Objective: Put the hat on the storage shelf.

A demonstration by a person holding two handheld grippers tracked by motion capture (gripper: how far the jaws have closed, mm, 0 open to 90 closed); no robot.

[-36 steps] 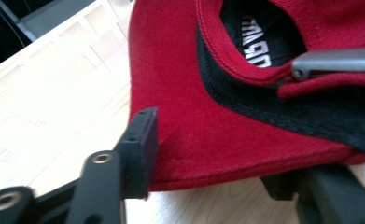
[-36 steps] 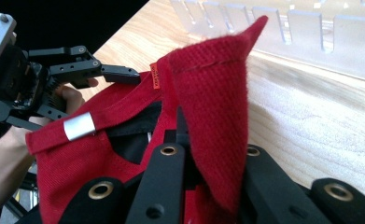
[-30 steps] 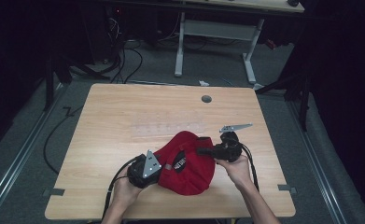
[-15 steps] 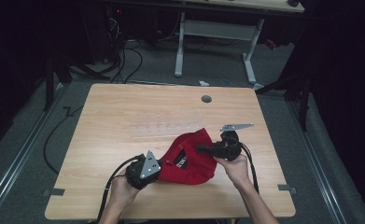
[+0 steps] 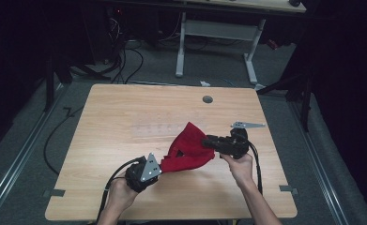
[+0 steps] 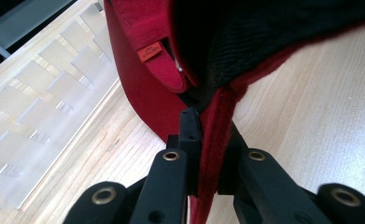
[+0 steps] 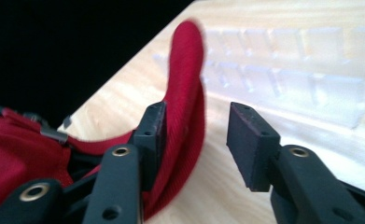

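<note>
Dark room, pale wooden table (image 5: 125, 131); left gripper (image 6: 207, 140) fingers clamped on red cap (image 5: 188, 152), right gripper (image 7: 196, 140) fingers apart, just opening.

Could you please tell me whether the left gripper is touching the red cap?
Touching. The left gripper view shows the left gripper shut on the red cap, its edge pinched between the two black jaws.

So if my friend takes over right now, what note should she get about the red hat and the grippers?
Left hand-held gripper: just closed, shut on the red cap's edge.
Right hand-held gripper: jaws just opening, a fold of cap between them, touching one pad, not pinched.
Cap: near front of the wooden table, crumpled, partly lifted between both grippers.
Done: left grip taken.
Left: probably re-grip with the right and finish shaping or folding the cap.
</note>
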